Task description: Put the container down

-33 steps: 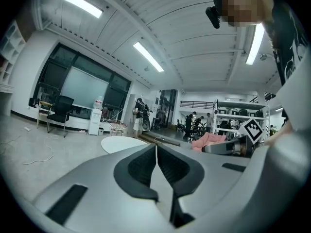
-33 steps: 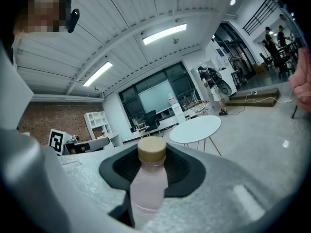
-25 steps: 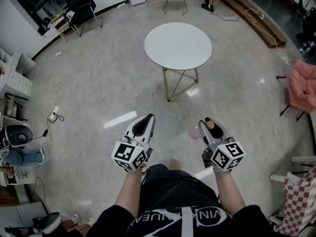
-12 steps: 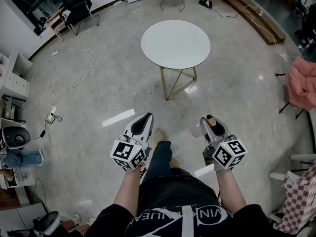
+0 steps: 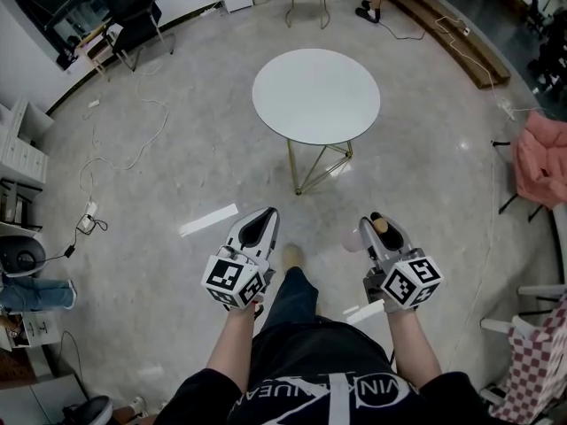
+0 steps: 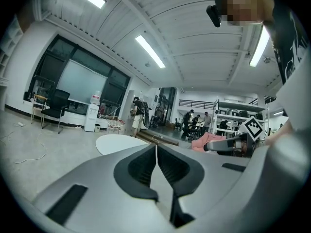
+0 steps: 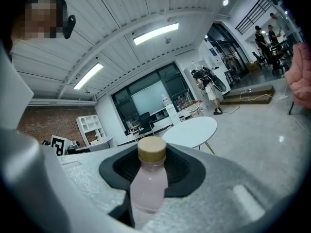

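Pale pink plastic with a tan cap, the container (image 7: 148,178) is clamped by its body in the right gripper (image 5: 379,230), well apart from the round table's (image 5: 316,96) near edge, probably light, smooth and squeezable; the left gripper (image 6: 156,165) is closed on nothing.

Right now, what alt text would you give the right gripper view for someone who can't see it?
A pale pink bottle with a tan cap is clamped in the right tongs. Beyond it, a round white table stands on a glossy grey floor in a large room with ceiling strip lights.
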Demonstrator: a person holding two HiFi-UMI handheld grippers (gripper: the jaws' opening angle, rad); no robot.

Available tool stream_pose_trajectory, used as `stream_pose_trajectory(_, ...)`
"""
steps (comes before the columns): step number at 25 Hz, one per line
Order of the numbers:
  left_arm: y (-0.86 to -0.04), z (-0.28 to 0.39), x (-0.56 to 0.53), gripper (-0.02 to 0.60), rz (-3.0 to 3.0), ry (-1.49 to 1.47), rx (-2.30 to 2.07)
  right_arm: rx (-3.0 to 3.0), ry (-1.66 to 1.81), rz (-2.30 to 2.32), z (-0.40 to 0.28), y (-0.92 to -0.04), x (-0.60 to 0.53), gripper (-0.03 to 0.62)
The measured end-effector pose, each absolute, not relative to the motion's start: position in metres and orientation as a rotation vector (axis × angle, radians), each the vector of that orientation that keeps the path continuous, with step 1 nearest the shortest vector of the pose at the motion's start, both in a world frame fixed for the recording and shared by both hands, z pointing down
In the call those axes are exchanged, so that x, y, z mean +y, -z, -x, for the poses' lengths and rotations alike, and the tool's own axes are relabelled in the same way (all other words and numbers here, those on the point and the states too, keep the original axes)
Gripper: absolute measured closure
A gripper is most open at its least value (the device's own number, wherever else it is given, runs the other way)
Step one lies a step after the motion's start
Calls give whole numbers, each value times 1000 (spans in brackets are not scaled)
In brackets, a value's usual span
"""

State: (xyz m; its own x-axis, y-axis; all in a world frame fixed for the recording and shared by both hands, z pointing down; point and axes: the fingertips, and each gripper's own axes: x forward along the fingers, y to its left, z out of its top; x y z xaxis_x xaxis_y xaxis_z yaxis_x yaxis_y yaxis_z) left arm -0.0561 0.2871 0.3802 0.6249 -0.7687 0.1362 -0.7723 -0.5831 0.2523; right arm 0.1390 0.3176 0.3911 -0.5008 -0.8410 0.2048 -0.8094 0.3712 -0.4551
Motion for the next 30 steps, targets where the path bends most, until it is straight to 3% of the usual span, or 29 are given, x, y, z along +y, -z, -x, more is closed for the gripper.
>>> stream_pose_trajectory(30, -383, 61, 89, 566, -2583, -48, -1104, 2455, 864, 1654, -126, -395, 142, 467)
